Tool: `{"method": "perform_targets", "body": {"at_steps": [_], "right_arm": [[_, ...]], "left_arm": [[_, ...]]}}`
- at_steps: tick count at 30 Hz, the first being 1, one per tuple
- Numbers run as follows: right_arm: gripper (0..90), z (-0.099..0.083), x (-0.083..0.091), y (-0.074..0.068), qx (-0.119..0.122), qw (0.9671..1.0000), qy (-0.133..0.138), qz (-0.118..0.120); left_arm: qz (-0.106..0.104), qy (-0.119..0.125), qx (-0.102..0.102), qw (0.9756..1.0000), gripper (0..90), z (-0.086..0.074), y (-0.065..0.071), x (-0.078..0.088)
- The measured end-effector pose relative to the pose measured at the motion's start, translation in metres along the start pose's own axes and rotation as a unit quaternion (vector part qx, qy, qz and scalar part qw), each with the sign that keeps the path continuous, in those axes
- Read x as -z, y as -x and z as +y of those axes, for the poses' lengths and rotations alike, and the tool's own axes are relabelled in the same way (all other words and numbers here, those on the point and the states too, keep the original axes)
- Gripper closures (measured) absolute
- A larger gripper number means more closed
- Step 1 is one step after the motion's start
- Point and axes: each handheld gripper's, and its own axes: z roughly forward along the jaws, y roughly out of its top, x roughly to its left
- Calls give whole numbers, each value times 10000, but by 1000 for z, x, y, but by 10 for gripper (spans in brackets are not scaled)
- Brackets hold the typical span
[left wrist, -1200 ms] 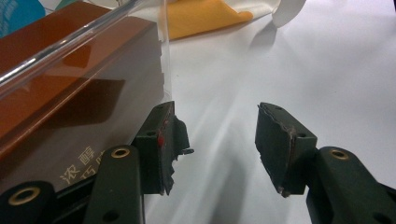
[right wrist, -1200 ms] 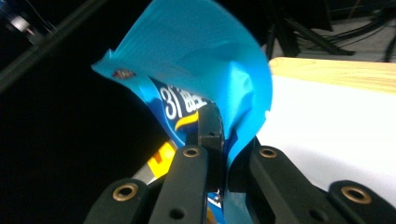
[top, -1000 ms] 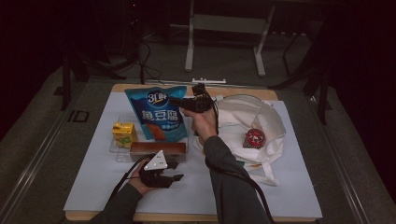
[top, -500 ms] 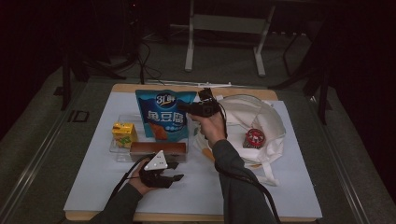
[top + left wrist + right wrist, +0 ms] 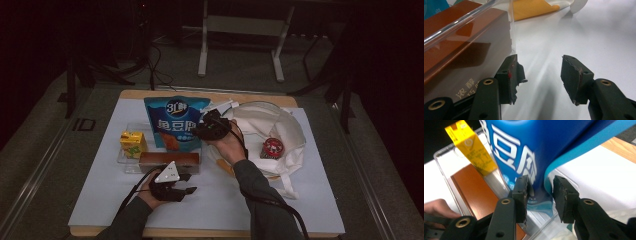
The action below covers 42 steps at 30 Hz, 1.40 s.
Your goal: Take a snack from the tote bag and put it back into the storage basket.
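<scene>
A blue snack bag (image 5: 172,122) stands upright at the back of a clear plastic tray (image 5: 124,161). My right gripper (image 5: 201,129) is shut on the bag's right edge. In the right gripper view the bag (image 5: 529,142) fills the gap between the two pads of that gripper (image 5: 540,188). A long brown box (image 5: 169,160) lies along the tray's front, and a yellow drink carton (image 5: 132,142) stands at its left end. My left gripper (image 5: 188,183) rests on the table in front of the box. Its jaws (image 5: 540,68) are open, just right of the box (image 5: 461,45), with nothing between them.
A white tote bag (image 5: 280,127) lies open at the right, with a round red item (image 5: 273,146) on it. A yellow-orange flat piece (image 5: 534,8) lies beyond the tray's corner. White sheet covers the wooden table (image 5: 150,95); metal stand legs rise behind it.
The right gripper has come down and slightly toward me with the blue bag, which went from tilted to upright in the tray. The left gripper has stayed put.
</scene>
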Motion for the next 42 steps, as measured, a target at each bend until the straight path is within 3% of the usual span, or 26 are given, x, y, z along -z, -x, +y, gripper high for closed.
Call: {"method": "perform_targets", "body": {"at_steps": [5,10,27,42], "right_arm": [[746,1,-5,-4,230,9996,-73,-109],[771,3,-9,-5,193,9998,-28,-77],[773,24,-32,-23,387,9992,-89,25],[779,38,-48,-40,418,9990,-113,105]], "left_arm": [[7,-18,-19,10000,481,0,0,0],[11,-29,-19,10000,481,0,0,0],[-4,-20,-6,10000,478,0,0,0],[-19,-8,-13,10000,477,0,0,0]]}}
